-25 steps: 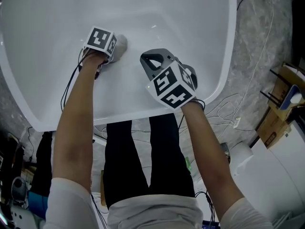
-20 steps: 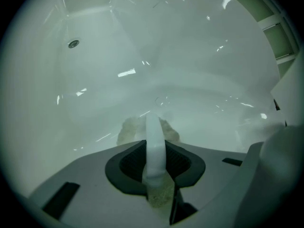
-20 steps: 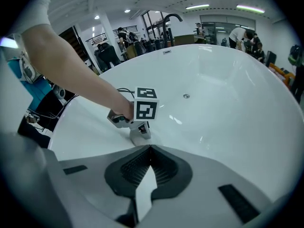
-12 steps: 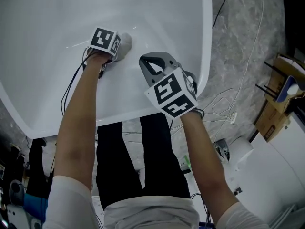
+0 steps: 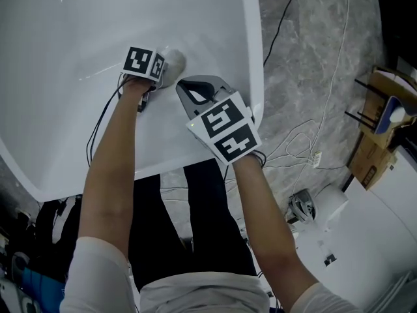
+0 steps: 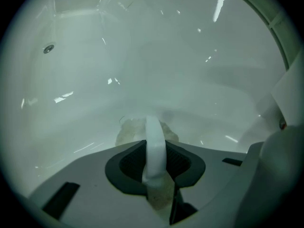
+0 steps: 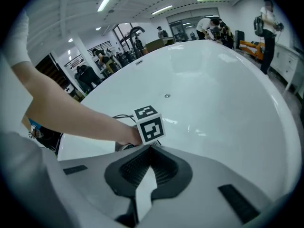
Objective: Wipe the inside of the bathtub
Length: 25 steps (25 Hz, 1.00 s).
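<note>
In the head view the left tool (image 5: 163, 70) is down inside the tub (image 5: 251, 38), clamped on a grey cloth (image 5: 174, 60) that lies against the white wall near the right rim. The right tool (image 5: 195, 89) hangs just beside it, and a thin cable (image 5: 98, 126) trails from the left tool over the near rim. The tub holds nothing else that can be seen, no water or foam. Outside it, loose wires (image 5: 306, 145) lie on the floor, and a box (image 5: 371, 165) stands at the far right, its contents too small to tell. In the left gripper view the jaws are pressed together on the cloth (image 6: 137, 131), with a wad bulging past the tips onto the wall. A small round fitting (image 6: 48, 48) sits high on the far wall. In the right gripper view the right tool's jaws are closed with nothing between them, aimed across the tub at the left tool's marker cube (image 7: 149, 124) and the person's arm (image 7: 71, 110). Other people stand far behind. Likely trouble: only a narrow fold seems pinched, so a hard drag across the slick wall could pull the cloth free. The idle right tool, so near, could bump the left one or the rim. The cable could snag on the rim during a long stroke.
</note>
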Tool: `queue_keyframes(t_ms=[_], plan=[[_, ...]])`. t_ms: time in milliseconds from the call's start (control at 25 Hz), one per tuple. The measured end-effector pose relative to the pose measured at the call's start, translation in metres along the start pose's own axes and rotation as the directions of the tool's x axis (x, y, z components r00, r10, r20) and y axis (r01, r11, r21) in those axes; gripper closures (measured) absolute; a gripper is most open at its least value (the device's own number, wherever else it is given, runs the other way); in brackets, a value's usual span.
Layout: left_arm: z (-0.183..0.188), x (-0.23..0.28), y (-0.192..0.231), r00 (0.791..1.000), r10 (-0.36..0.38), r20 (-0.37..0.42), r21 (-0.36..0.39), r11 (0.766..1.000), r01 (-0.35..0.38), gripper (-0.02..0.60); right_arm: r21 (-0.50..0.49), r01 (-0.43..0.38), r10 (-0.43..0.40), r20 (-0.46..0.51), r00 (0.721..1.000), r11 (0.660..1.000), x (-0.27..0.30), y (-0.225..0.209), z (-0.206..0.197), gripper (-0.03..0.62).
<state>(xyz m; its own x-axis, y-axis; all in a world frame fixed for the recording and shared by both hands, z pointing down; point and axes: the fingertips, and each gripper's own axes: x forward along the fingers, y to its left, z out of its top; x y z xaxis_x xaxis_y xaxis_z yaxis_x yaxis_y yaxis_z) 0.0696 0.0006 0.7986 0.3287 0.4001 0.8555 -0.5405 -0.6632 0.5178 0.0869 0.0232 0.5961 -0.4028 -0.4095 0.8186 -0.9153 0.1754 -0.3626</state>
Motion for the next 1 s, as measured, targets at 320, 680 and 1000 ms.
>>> queue_keyframes(t_ms=[320,680,1000], plan=[[0.004,0.007,-0.005,0.999,-0.016,0.041,-0.063,0.998,0.019,0.482,0.114,0.031,-0.034,0.024,0.999,0.993,-0.009,-0.009,0.0,0.576],[0.012,0.025,0.017,0.998,-0.009,0.062,-0.11,0.994,0.015,0.482,0.109,0.002,-0.004,0.016,1.0,0.994,0.013,-0.007,0.005,0.576],[0.02,0.041,0.039,0.998,-0.001,0.056,-0.115,0.993,0.008,0.482,0.094,-0.017,0.014,0.026,1.0,0.995,0.031,-0.011,0.016,0.576]])
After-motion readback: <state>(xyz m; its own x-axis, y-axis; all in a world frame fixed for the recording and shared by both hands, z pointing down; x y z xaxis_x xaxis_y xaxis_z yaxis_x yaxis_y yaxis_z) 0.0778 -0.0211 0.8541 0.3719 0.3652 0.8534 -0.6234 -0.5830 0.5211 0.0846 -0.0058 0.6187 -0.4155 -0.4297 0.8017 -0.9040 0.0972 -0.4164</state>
